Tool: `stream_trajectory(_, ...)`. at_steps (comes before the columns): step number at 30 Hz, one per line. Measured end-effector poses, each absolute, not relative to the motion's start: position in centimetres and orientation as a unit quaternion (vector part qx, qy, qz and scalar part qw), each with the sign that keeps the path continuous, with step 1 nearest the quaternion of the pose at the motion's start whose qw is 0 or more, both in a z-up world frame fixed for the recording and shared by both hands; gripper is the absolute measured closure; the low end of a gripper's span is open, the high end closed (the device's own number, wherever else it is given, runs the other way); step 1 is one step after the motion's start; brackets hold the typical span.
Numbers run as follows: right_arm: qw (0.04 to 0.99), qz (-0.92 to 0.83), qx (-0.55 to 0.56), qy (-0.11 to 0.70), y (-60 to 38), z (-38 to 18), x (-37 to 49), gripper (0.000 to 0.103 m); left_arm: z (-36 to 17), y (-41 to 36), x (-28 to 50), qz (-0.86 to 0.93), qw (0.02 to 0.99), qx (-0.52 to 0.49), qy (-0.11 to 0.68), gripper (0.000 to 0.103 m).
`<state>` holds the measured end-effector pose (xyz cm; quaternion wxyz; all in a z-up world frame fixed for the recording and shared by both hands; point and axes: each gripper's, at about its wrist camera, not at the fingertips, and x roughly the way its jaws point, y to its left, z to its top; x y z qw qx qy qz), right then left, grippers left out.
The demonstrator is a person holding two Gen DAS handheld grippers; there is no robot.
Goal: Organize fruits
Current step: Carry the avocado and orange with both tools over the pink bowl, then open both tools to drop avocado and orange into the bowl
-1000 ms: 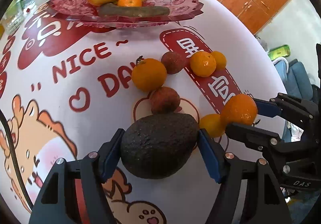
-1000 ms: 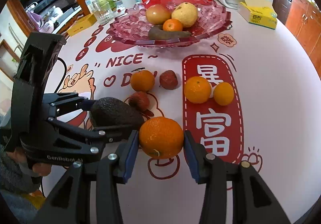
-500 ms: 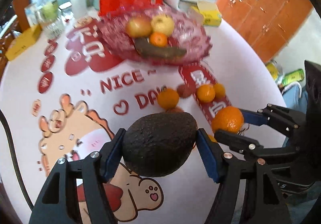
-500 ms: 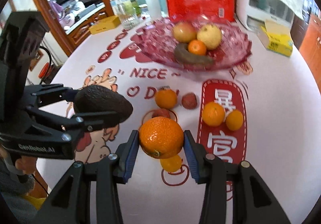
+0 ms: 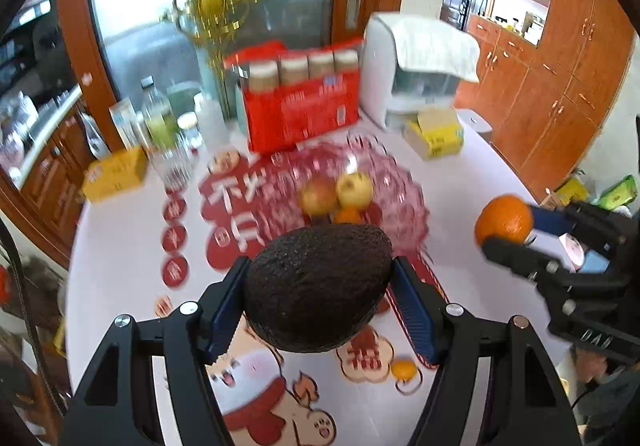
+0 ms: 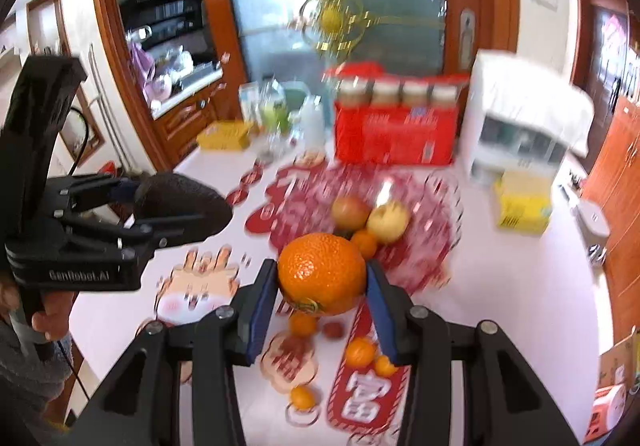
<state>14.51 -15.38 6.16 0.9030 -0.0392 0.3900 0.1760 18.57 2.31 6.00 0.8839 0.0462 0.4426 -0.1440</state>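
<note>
The worktop (image 6: 500, 286) is a round white surface printed with red characters and a cartoon figure, and both views of it are blurred. At its far edge stand a white appliance (image 5: 416, 74) with a cloth draped over its top and a red pack of jars (image 6: 394, 126). A yellow box (image 6: 522, 202) lies just in front of the appliance, and another yellow box (image 5: 114, 174) lies at the left beside some clear bottles.

In the middle sits a pink glass fruit dish (image 6: 440, 206). It holds a reddish apple (image 6: 350, 212), a yellow pear (image 6: 388, 222) touching it, and a small mandarin (image 6: 365, 242) just in front of both.

The left tongs (image 5: 320, 298) are raised above the worktop and clamped on a dark, rough-skinned avocado (image 5: 316, 286), with a blue pad pressing on each side of it. In the right wrist view the avocado hangs out over the worktop's left side, and a hand (image 6: 52, 314) grips the tool's handle.

The right tongs (image 6: 322, 286) are also raised and closed on a large orange (image 6: 322, 278), which is squeezed between the blue pads and sits in front of the dish.

Below on the worktop lie the loose fruits: several small mandarins (image 6: 360, 352), two of them just beside each other on a red banner print, one (image 6: 302, 396) nearer the edge, and a small reddish lychee-like fruit (image 6: 333, 329) between them.
</note>
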Motion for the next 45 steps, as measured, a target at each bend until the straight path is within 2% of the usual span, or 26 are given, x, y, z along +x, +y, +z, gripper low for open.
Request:
stream_trajectory(4,0.914,0.157,-0.054,0.369,-16.3,8.0,17.0,0.058,7.9,1.2,20.4,-0.126,0.896,0.061,0.422,0.034)
stream_trajectory(8,0.916,0.137,-0.054,0.372,-17.0,7.5,20.1,0.058,7.5,0.0,22.7,-0.111,0.899,0.071,0.417,0.034)
stream_trajectory(11,0.911,0.123,-0.042,0.391,-17.6,5.5,22.5,0.058,5.5,-0.6,24.6,-0.099,0.897,0.075,0.423,0.034)
stream_trajectory(24,0.860,0.090,-0.013,0.502,-18.1,-7.6,28.8,0.058,-9.1,-2.2,31.5,-0.086,0.844,0.091,0.521,0.034)
stream_trajectory(34,0.841,0.076,-0.007,0.536,-18.6,-11.8,30.7,0.057,-13.3,-2.4,33.6,-0.087,0.827,0.092,0.547,0.034)
stream_trajectory(39,0.827,0.079,0.006,0.556,-18.7,-13.1,31.3,0.057,-13.2,-2.2,33.6,-0.094,0.835,0.085,0.536,0.033)
stream_trajectory(43,0.823,0.082,0.012,0.562,-18.6,-13.6,31.2,0.057,-11.7,-2.4,33.0,-0.097,0.850,0.096,0.509,0.010)
stream_trajectory(44,0.823,0.083,0.015,0.562,-18.6,-13.5,31.2,0.055,-11.5,-2.5,32.8,-0.095,0.853,0.100,0.503,0.010)
stream_trajectory(45,0.824,0.084,0.020,0.560,-18.6,-13.4,31.1,0.049,-11.4,-2.6,32.7,-0.093,0.854,0.103,0.502,0.009)
